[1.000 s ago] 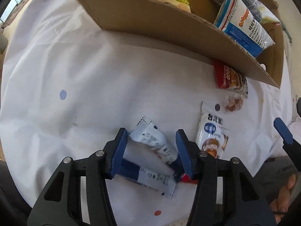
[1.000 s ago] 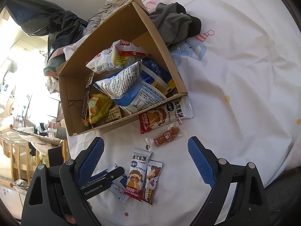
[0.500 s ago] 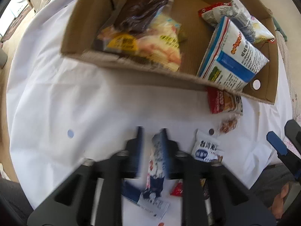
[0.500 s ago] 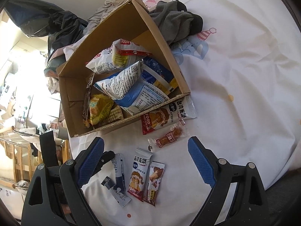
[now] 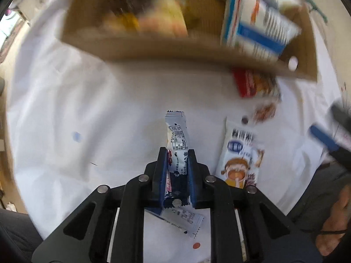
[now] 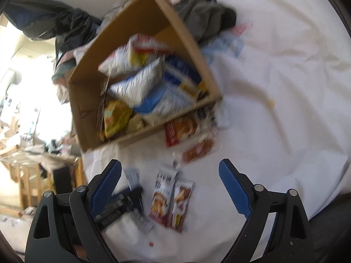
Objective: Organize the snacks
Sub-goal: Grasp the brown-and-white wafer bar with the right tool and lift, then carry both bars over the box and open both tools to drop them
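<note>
My left gripper [image 5: 177,153] is shut on a slim silver-blue snack packet [image 5: 176,135] and holds it upright above the white sheet [image 5: 87,100]. A second packet of the same kind [image 5: 182,219] lies under the gripper. The cardboard box [image 5: 153,50] with several snack bags stands ahead, blurred. A white cartoon snack pack [image 5: 240,153] lies to the right. My right gripper [image 6: 170,175] is open and empty above two snack packs [image 6: 163,195] on the sheet. The box [image 6: 188,32] also shows in the right wrist view, with the left gripper [image 6: 129,199] low left.
A red snack pack [image 5: 254,83] and a small orange candy [image 5: 264,111] lie by the box's near right corner. Grey clothing [image 6: 204,15] and a dark bag [image 6: 54,22] sit beyond the box. Cluttered wooden furniture [image 6: 26,168] stands left of the bed edge.
My left gripper closed on the slim packet, lifted it off the sheet and moved toward the box. My right gripper stayed open and shifted slightly.
</note>
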The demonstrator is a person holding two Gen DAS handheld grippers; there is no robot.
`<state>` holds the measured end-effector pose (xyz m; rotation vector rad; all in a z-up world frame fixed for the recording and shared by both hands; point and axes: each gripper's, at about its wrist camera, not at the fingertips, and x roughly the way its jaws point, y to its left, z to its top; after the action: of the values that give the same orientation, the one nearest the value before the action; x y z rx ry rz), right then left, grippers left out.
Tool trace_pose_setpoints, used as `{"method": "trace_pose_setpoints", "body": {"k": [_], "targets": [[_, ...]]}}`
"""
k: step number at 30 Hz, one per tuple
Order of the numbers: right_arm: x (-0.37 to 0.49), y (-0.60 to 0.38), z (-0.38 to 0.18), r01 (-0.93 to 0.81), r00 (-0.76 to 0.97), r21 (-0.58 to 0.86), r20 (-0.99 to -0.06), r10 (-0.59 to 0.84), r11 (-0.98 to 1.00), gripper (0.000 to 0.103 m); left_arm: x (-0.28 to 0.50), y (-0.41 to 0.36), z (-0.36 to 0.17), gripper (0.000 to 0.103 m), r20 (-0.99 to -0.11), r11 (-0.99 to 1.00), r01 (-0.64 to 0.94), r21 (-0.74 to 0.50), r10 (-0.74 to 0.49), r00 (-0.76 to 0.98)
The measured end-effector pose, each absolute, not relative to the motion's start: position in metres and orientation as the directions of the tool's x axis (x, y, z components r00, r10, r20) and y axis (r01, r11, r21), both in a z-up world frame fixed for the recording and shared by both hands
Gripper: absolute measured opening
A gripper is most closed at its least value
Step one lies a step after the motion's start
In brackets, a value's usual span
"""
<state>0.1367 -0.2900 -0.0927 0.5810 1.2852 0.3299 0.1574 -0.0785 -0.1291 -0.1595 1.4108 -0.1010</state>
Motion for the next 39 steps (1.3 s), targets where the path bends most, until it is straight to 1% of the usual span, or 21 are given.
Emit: {"method": "trace_pose_setpoints", "body": {"k": [1,2,3,5,9,12,15,18,19,20,26,28,33,35,39], "targets": [[0.135,-0.287,-0.095,0.083,0.246,0.559,-0.813,0.527,0.825,0.059,0.158,-0.075,-0.122,0.014,-0.971,0.984,-0.027,-0.173,-0.166,0.17],[0.134,-0.284,-0.099,0.083,0.229,0.527,-0.836,0.499,0.846,0.053,0.157,-0.072,-0.115,0.014,-0.969,0.983,-0.026,-0.181,-0.174,0.176],[0.134,-0.282,-0.103,0.085,0.209,0.513,-0.847,0.488,0.854,0.053,0.155,-0.068,-0.109,0.014,-0.968,0.983,-0.019,-0.183,-0.177,0.179],[0.133,-0.275,-0.115,0.086,0.143,0.53,-0.845,0.516,0.844,0.041,0.149,-0.059,-0.099,0.014,-0.968,0.984,0.0,-0.176,-0.173,0.182],[0.128,-0.26,-0.135,0.081,0.04,0.495,-0.869,0.493,0.865,0.039,0.143,-0.038,-0.088,0.014,-0.968,0.988,-0.001,-0.156,-0.152,0.201],[0.124,-0.244,-0.145,0.047,-0.013,0.46,-0.887,0.461,0.887,0.037,0.134,-0.017,-0.097,0.014,-0.963,0.984,-0.04,-0.172,-0.159,0.216],[0.121,-0.233,-0.149,0.002,-0.026,0.408,-0.913,0.408,0.913,0.033,0.133,-0.019,-0.104,0.014,-0.96,0.974,-0.085,-0.208,-0.187,0.208],[0.12,-0.229,-0.15,-0.03,-0.03,0.386,-0.923,0.385,0.922,0.021,0.134,-0.018,-0.104,0.014,-0.957,0.97,-0.097,-0.222,-0.198,0.213],[0.118,-0.227,-0.148,-0.037,-0.027,0.388,-0.921,0.388,0.921,0.019,0.135,-0.018,-0.104,0.014,-0.957,0.971,-0.096,-0.218,-0.193,0.217],[0.118,-0.228,-0.147,-0.042,-0.023,0.397,-0.918,0.397,0.917,0.018,0.136,-0.017,-0.104,0.014,-0.957,0.972,-0.098,-0.213,-0.188,0.22],[0.117,-0.242,-0.112,-0.057,0.142,0.467,-0.871,0.47,0.883,0.014,0.136,-0.01,-0.099,0.014,-0.954,0.968,-0.117,-0.22,-0.189,0.234],[0.118,-0.244,-0.1,-0.076,0.194,0.462,-0.862,0.468,0.883,0.014,0.136,-0.011,-0.098,0.014,-0.952,0.97,-0.113,-0.217,-0.185,0.243],[0.117,-0.254,-0.078,-0.091,0.283,0.532,-0.797,0.534,0.842,0.014,0.136,-0.01,-0.092,0.014,-0.945,0.972,-0.124,-0.2,-0.158,0.286],[0.116,-0.258,-0.07,-0.099,0.315,0.557,-0.768,0.557,0.825,0.014,0.134,-0.007,-0.083,0.014,-0.932,0.971,-0.131,-0.199,-0.146,0.333],[0.118,-0.282,-0.038,-0.129,0.44,0.594,-0.683,0.583,0.794,0.014,0.127,-0.001,-0.052,0.014,-0.877,0.969,-0.117,-0.216,-0.14,0.459]]}}
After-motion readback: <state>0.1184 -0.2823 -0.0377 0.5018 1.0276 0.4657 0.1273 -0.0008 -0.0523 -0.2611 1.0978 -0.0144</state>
